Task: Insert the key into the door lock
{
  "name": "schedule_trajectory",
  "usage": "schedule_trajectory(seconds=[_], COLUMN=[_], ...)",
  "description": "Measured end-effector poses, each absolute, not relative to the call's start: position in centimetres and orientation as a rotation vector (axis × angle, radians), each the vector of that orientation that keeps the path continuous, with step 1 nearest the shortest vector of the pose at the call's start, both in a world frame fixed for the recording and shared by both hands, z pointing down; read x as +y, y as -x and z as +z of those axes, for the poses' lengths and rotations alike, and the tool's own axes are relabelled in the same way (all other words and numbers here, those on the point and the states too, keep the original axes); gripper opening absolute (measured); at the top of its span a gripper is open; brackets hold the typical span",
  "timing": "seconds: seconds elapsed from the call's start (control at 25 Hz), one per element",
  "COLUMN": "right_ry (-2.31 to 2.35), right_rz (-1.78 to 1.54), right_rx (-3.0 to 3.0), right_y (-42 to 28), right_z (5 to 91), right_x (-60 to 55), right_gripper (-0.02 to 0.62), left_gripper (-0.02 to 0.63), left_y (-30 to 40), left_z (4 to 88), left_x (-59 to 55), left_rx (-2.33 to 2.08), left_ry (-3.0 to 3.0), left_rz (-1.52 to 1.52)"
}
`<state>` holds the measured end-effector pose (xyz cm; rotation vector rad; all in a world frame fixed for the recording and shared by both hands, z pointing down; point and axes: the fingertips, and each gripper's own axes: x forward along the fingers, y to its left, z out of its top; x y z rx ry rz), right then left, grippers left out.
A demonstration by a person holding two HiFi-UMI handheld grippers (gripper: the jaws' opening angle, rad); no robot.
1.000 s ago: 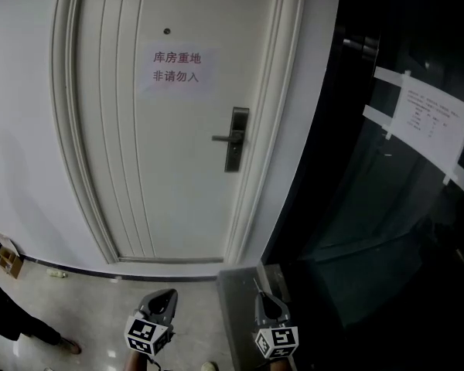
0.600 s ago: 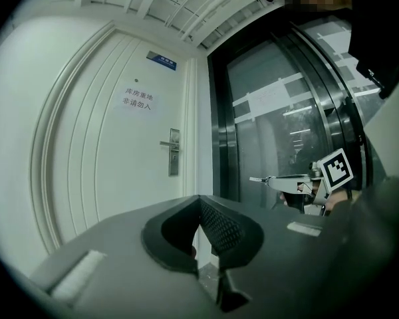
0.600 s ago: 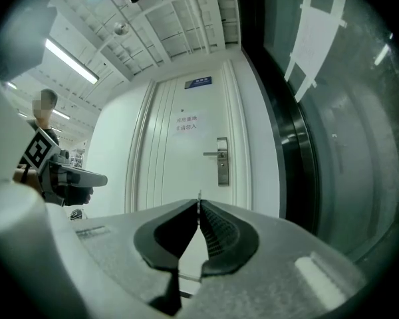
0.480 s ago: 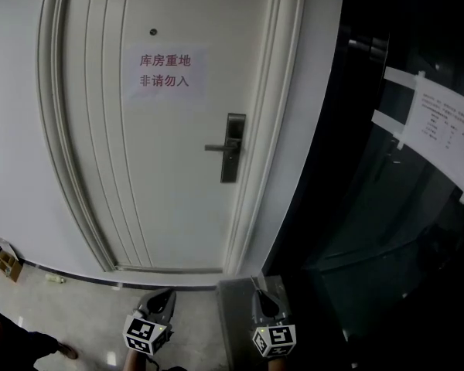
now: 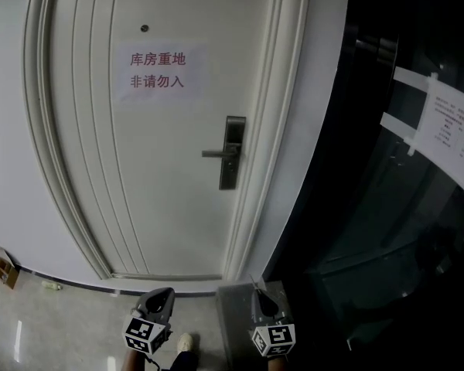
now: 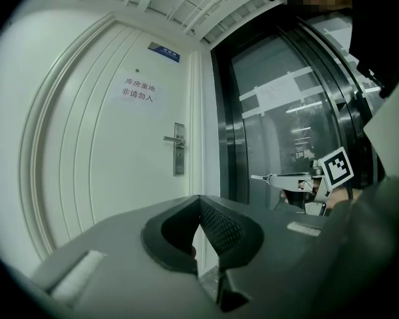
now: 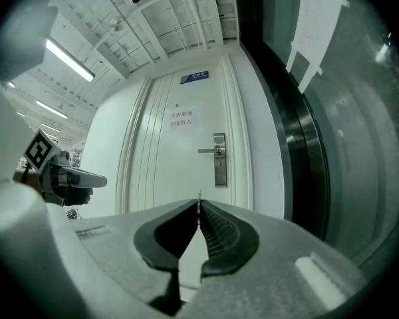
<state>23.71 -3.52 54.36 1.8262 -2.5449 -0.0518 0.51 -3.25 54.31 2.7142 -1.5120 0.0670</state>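
A white door (image 5: 162, 176) fills the head view. Its dark metal lock plate (image 5: 232, 151) carries a lever handle (image 5: 214, 154) that points left. Low in that view, well short of the door, my two grippers are held side by side and level. My right gripper (image 5: 257, 292) is shut on a thin key (image 7: 199, 199), whose tip pokes out past the jaws and points towards the lock plate (image 7: 219, 159). My left gripper (image 5: 164, 294) is shut with nothing in it. The lock plate (image 6: 179, 149) also shows in the left gripper view, with the right gripper (image 6: 279, 179) to its right.
A paper sign (image 5: 158, 69) with red print is stuck on the door above the lock. A dark glass wall (image 5: 387, 207) with a taped sheet (image 5: 448, 126) stands to the right. A small box (image 5: 4, 270) lies on the floor at left. A shoe (image 5: 184, 342) shows below.
The door and lock plate have grown larger as both grippers moved towards them. The person's leg at lower left has left the view. Both grippers stay shut.
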Motion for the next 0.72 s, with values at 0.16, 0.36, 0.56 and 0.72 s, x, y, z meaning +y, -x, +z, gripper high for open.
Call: schedule_trajectory(seconds=[0.16,0.36,0.56,0.72], right_ry=[-1.834,-1.837,-1.865,-1.888], right_rz=[-0.057,-0.057,-0.054,-0.078], right_rx=[-2.535,-2.523,-2.509,-2.491], right_y=[-22.9,-21.8,-21.1,-21.0], right_z=[54.3,54.1,53.4,52.6], right_x=[-6.6,-10.8,-14.5,-17.2], right_gripper=[0.011,0.012,0.011,0.011], left_gripper=[0.002,0.002,0.002,0.002], left_y=[0.0,0.7,1.5,2.1], left_z=[54.2,53.5,53.1,52.7], left_x=[-6.8,-11.3,-15.3,-18.3], left_rx=[-1.496,-1.470,-1.439,-1.433], left_ry=[-2.727,-2.744,-2.756,-2.762], left_rz=[0.063,0.066,0.080,0.069])
